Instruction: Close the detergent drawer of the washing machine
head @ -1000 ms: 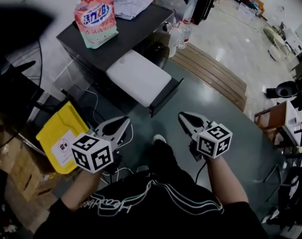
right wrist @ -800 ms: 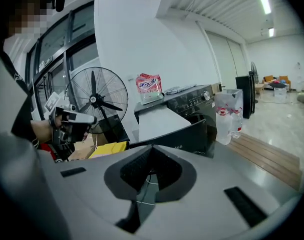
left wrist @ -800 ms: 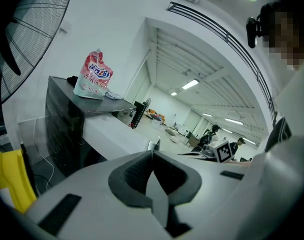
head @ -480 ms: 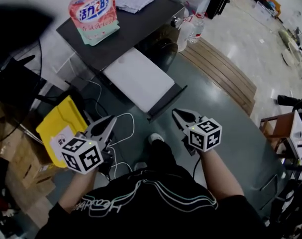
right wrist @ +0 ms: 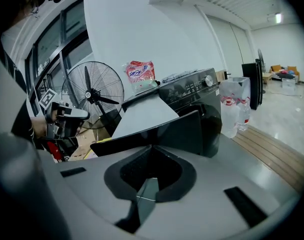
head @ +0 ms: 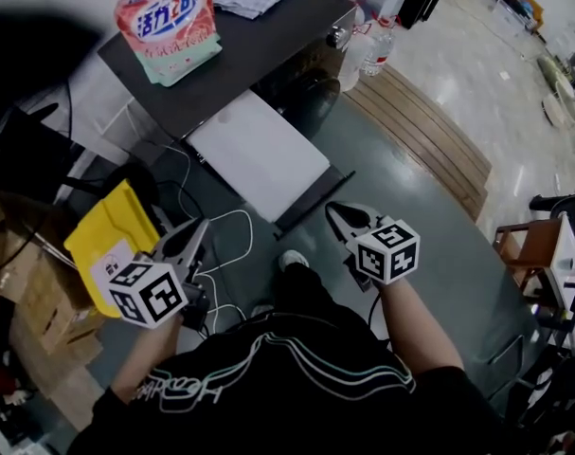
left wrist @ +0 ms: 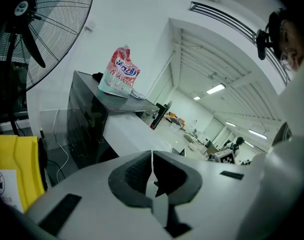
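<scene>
Detergent drawer: sticking far out of the front of the machine, its white top facing up and its dark front panel pointing toward the person's feet.
Washing machine: dark cabinet, standing against the wall just beyond the drawer.
Left gripper: hanging low at the person's left, well apart from the drawer; its jaws are pressing tip to tip and gripping nothing.
Right gripper: hovering near the drawer's front panel without touching it; its jaws are also lying together, with nothing between them.
Detergent bag: pink and white pouch, resting on the machine's top near the back left corner.
Water bottles: standing on the floor just beside the machine's right side, next to a wooden platform.
Yellow item: leaning on the floor left of the drawer; possibly a bag or a folder, the head view is too dim to say which.
Fan: large black one, showing at the left edge of the left gripper view.
</scene>
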Demonstrator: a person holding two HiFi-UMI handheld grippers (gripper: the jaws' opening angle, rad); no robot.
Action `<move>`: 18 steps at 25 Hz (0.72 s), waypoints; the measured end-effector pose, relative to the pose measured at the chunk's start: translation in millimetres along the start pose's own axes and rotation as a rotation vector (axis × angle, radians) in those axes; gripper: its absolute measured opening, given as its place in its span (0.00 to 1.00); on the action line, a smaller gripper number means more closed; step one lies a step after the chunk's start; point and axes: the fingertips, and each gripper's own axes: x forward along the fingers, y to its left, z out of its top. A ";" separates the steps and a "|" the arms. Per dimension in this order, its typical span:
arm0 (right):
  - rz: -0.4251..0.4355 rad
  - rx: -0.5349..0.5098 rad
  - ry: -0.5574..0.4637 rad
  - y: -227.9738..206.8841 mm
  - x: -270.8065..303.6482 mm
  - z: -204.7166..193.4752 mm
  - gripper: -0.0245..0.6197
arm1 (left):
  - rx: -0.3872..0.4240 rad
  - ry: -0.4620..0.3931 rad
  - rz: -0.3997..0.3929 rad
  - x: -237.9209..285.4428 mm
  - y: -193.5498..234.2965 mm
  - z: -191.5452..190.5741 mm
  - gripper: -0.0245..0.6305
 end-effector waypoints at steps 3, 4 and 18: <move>0.009 0.013 0.001 -0.1 1.0 0.6 0.08 | -0.011 0.003 -0.001 3.4 0.2 0.1 0.08; 0.011 0.015 0.003 0.3 1.3 1.1 0.08 | -0.015 0.003 -0.004 3.9 -0.1 0.3 0.08; -0.014 -0.018 0.021 1.9 2.6 3.0 0.08 | -0.024 0.059 0.019 11.2 10.6 -23.1 0.08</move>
